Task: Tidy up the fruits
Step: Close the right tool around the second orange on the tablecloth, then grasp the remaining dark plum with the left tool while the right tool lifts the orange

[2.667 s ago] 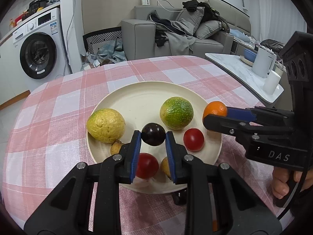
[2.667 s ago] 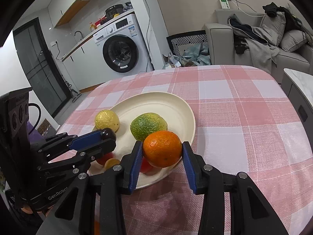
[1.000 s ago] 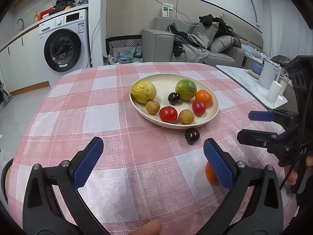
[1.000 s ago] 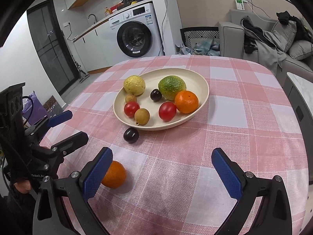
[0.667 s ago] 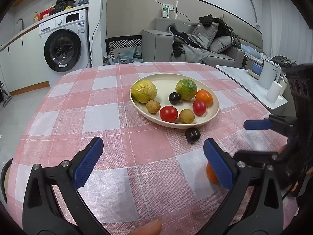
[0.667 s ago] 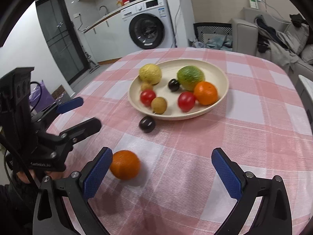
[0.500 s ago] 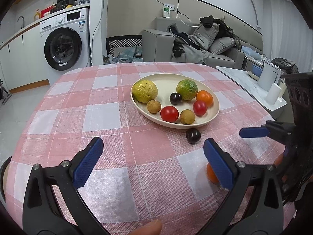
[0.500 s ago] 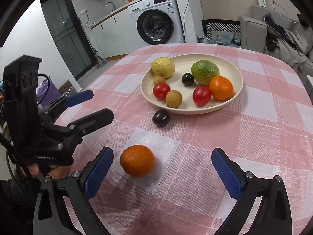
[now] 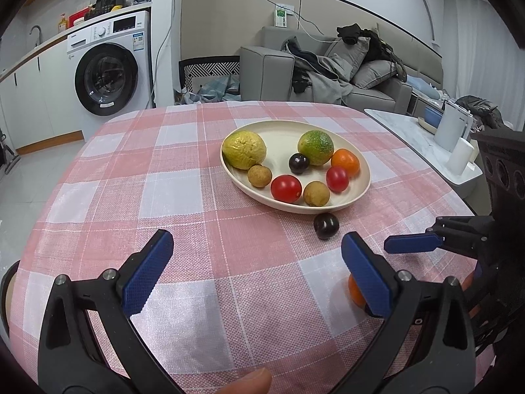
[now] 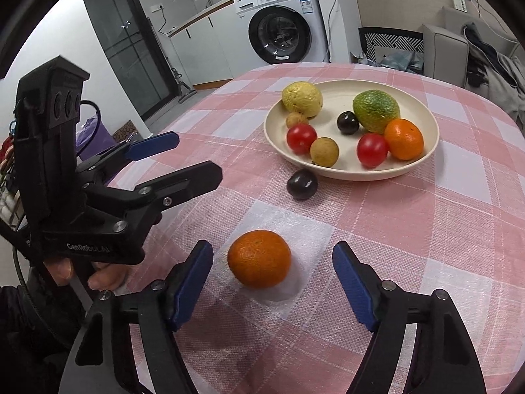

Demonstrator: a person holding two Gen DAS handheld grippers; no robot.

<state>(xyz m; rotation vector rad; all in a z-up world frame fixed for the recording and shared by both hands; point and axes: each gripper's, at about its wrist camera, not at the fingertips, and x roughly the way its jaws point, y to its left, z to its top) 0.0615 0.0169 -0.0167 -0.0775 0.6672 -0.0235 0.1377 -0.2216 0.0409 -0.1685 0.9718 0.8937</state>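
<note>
On my far left the left claw (image 10: 183, 161) hangs over the pink-and-white checked cloth of the counter (image 10: 443, 229), its blue-padded jaws spread wide with nothing between them. A person's hand (image 10: 98, 271) grips the handle underneath.

Next comes the loose round orange mandarin (image 10: 259, 258), resting on a white square of the cloth near my edge. The right claw (image 10: 272, 282) straddles it — its jaws have just been closing in, yet I see a gap on both sides, so the pads touch nothing and the claw is released. From the left wrist camera only a sliver of that mandarin (image 9: 355, 290) shows behind the left claw's right finger.

Beyond it, towards the dish, a dark purple round plum (image 10: 302, 184) lies on the cloth just beside the rim of the shallow cream oval plate (image 10: 423, 161).

On the plate, from left to right — a bumpy yellow fruit (image 10: 302, 99), a small tan longan (image 10: 296, 120), a red tomato (image 10: 301, 138), a second tan longan (image 10: 324, 152), a second dark plum (image 10: 348, 122), a second red tomato (image 10: 372, 150), a green-orange citrus (image 10: 376, 110) and a second orange mandarin (image 10: 403, 139) at the right rim.
</note>
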